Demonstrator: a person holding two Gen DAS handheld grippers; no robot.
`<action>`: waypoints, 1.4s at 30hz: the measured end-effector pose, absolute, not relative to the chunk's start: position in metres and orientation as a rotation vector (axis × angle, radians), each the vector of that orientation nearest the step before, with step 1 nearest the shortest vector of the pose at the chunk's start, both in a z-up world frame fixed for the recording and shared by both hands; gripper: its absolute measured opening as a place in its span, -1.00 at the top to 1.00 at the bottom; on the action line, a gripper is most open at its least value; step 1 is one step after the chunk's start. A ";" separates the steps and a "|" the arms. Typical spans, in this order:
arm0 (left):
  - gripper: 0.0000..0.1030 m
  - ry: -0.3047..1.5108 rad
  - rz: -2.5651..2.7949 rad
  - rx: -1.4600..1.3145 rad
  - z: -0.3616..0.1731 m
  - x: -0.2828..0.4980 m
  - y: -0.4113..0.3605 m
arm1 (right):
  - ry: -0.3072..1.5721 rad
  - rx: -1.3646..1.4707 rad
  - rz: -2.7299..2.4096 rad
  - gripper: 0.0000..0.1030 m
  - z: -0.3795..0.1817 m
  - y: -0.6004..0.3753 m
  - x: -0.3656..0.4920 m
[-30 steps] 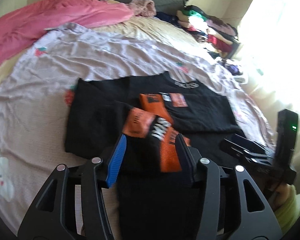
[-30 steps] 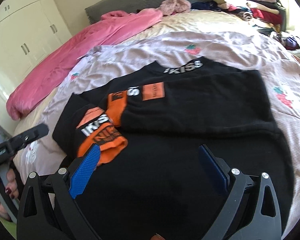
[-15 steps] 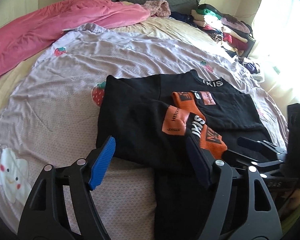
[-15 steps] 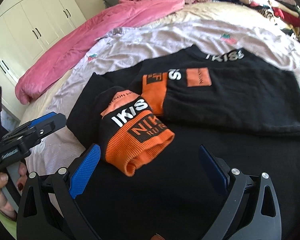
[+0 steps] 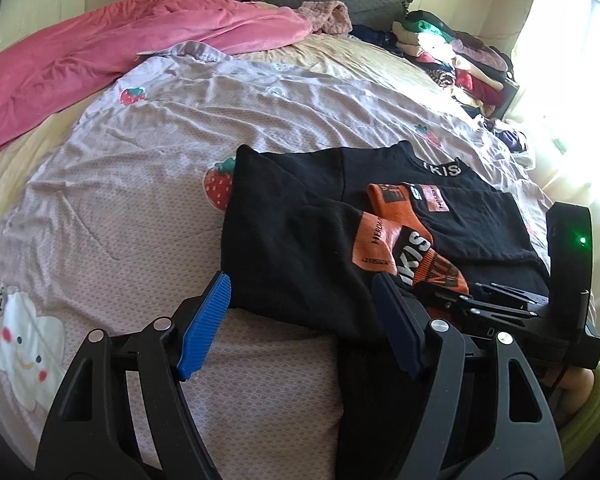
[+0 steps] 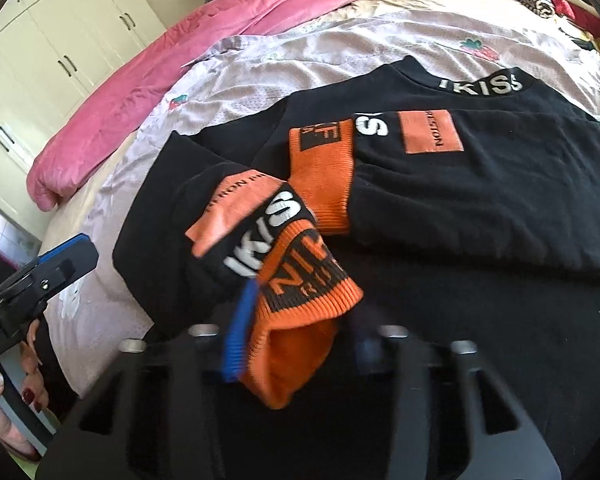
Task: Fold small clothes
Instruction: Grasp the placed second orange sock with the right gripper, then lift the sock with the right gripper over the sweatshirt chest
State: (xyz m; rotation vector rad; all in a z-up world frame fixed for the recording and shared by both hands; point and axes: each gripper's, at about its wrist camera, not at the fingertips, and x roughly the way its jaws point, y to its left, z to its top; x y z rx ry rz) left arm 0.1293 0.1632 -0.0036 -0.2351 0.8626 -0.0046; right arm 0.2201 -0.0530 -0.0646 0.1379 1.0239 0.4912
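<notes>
A black sweatshirt [image 5: 292, 240] with orange cuffs lies flat on the bed, both sleeves folded across its front; it also shows in the right wrist view [image 6: 480, 184]. My left gripper [image 5: 300, 320] is open, its fingers straddling the shirt's near left edge. My right gripper [image 6: 296, 332] is blurred and narrowed around the near orange cuff [image 6: 300, 320]; I cannot tell whether it grips it. The right gripper also shows in the left wrist view [image 5: 500, 304], at the same cuff [image 5: 432, 268].
The lilac strawberry-print sheet [image 5: 140, 184] covers the bed. A pink quilt [image 5: 100, 52] lies at the far left, a pile of clothes [image 5: 452, 56] at the far right. White wardrobes [image 6: 40, 60] stand left of the bed.
My right gripper has moved forward onto the near orange cuff and its fingers have narrowed. My left gripper has shifted left, staying open at the shirt's left edge.
</notes>
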 end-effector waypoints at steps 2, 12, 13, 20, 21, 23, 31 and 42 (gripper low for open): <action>-0.27 0.865 0.000 -0.233 -0.004 0.129 0.164 | 0.998 0.117 0.516 0.72 -0.059 -0.049 0.218; -0.27 0.854 0.038 -0.253 0.002 0.130 0.174 | 0.782 -0.003 0.559 0.75 0.028 -0.063 0.223; -0.27 0.851 0.037 -0.251 0.004 0.131 0.173 | 0.762 -0.014 0.552 0.75 0.036 -0.068 0.226; -0.27 0.838 0.032 -0.223 0.014 0.142 0.158 | 0.720 -0.099 0.451 0.75 0.063 -0.121 0.252; -0.27 0.838 0.027 -0.221 0.015 0.144 0.154 | 0.724 -0.106 0.429 0.75 0.062 -0.130 0.256; -0.27 0.841 0.021 -0.212 0.016 0.148 0.146 | 0.731 -0.109 0.397 0.75 0.058 -0.146 0.261; -0.27 0.850 -0.011 -0.157 0.017 0.169 0.113 | 0.756 -0.122 0.313 0.75 0.043 -0.193 0.272; -0.27 0.898 -0.077 -0.105 -0.006 0.214 0.067 | 0.795 -0.131 0.305 0.75 0.023 -0.206 0.277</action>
